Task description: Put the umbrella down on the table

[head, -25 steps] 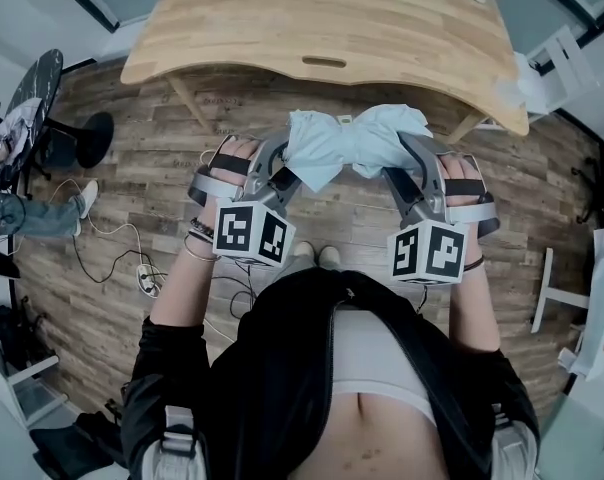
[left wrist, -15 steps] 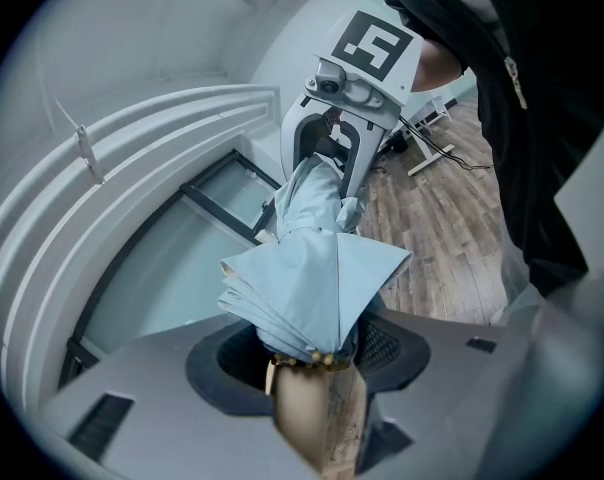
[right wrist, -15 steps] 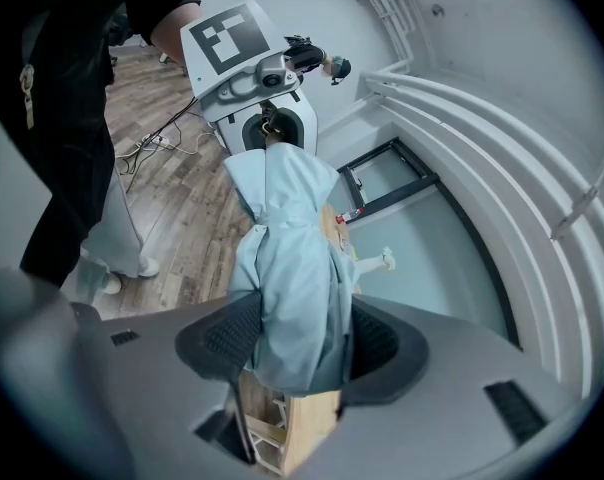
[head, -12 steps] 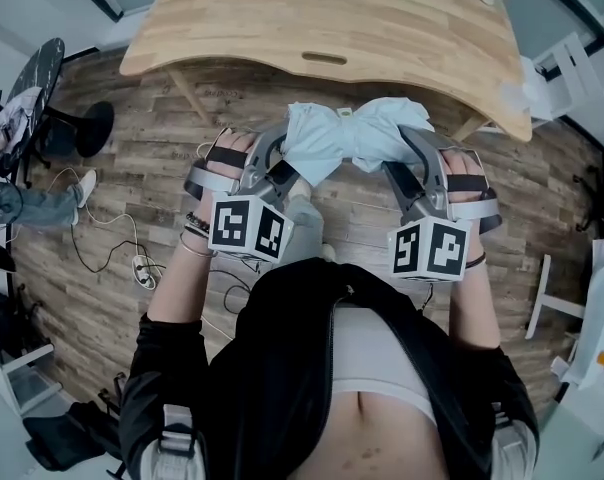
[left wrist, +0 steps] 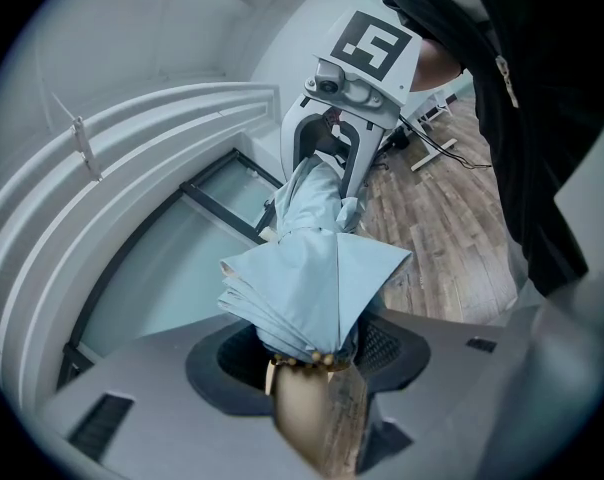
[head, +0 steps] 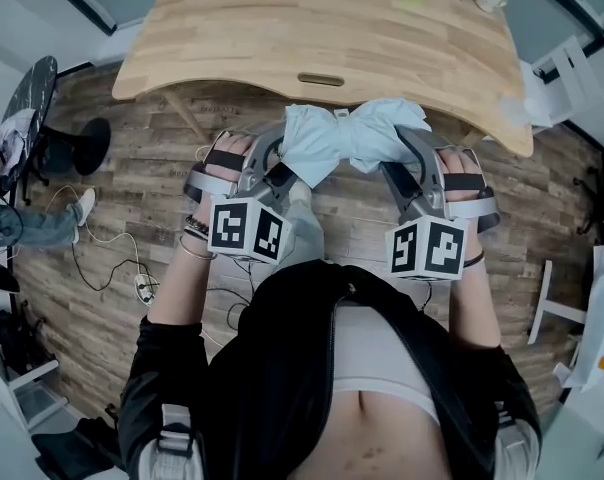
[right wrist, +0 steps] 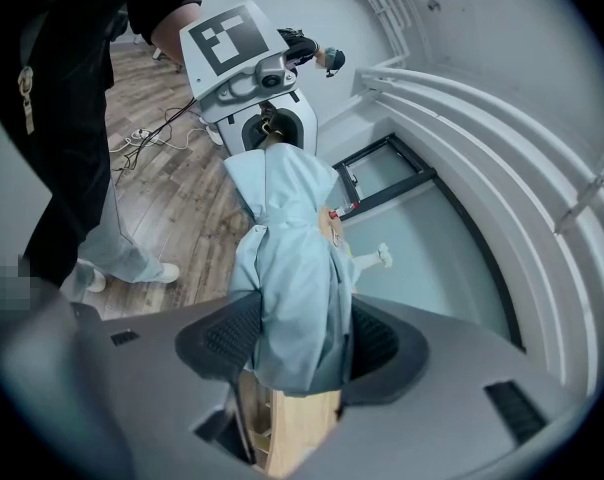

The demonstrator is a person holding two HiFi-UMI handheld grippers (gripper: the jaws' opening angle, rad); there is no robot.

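1. umbrella (head: 347,138): folded, pale blue, fabric loose and crumpled, cinched near the middle; small tan rib tips show at one end in the left gripper view.
2. position: centre of the head view, held level in the air, just below the bench (head: 322,28) near edge in frame, over the wood floor (head: 132,168). Not on the bench.
3. left gripper (head: 285,175): fingers clenched on the left end.
4. right gripper (head: 400,163): fingers clenched on the right end.
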